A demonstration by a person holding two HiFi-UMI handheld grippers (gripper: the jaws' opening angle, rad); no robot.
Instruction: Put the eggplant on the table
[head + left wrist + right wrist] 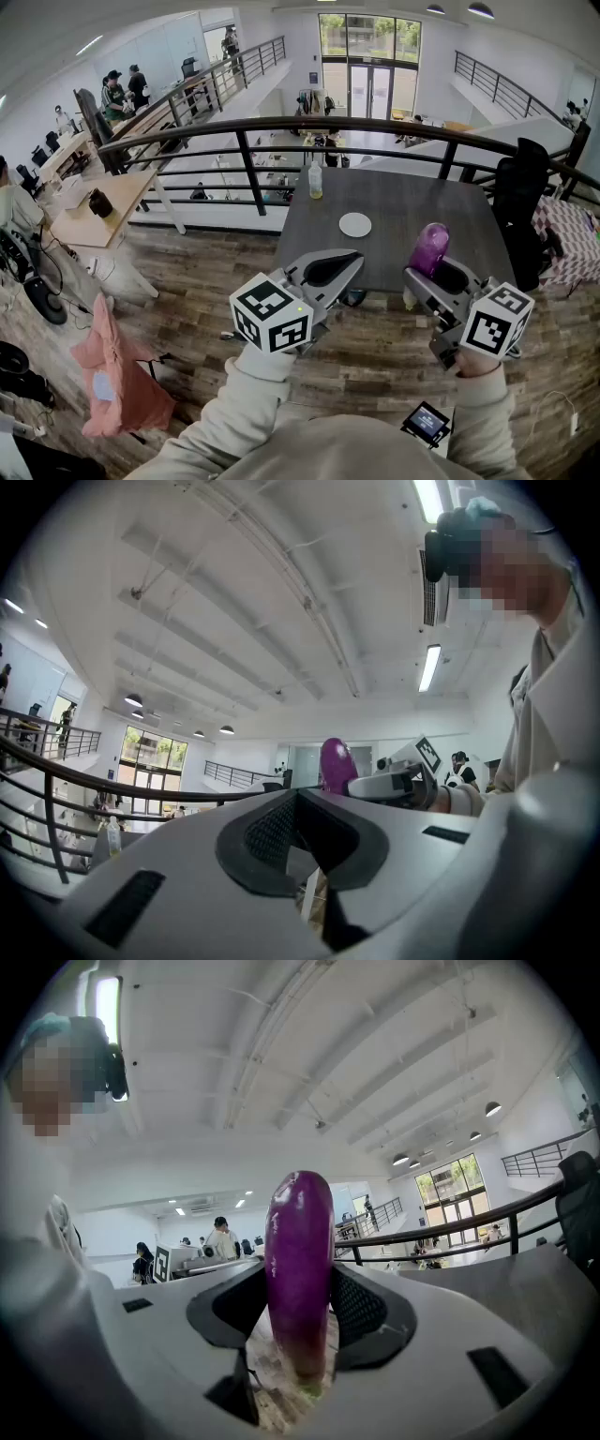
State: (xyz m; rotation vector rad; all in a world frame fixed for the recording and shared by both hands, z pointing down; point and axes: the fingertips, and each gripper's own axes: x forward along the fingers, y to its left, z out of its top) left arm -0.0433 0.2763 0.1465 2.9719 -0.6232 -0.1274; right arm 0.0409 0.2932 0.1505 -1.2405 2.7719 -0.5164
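Note:
A purple eggplant (432,247) stands upright between the jaws of my right gripper (437,268), just over the near edge of the dark grey table (394,202). In the right gripper view the eggplant (299,1269) fills the gap, both dark pads press its sides, and its green stem end points down. My left gripper (337,265) hovers level at the left, short of the table's near edge, its jaws together with nothing between them. The left gripper view shows the eggplant (337,764) and the right gripper (403,782) beyond its own shut jaws.
A white round plate (354,224) lies mid-table and a small bottle (316,180) stands at its far left corner. A black railing (281,127) runs behind the table. A black chair (518,197) is on the right, a pink cloth (108,370) on the wooden floor at left.

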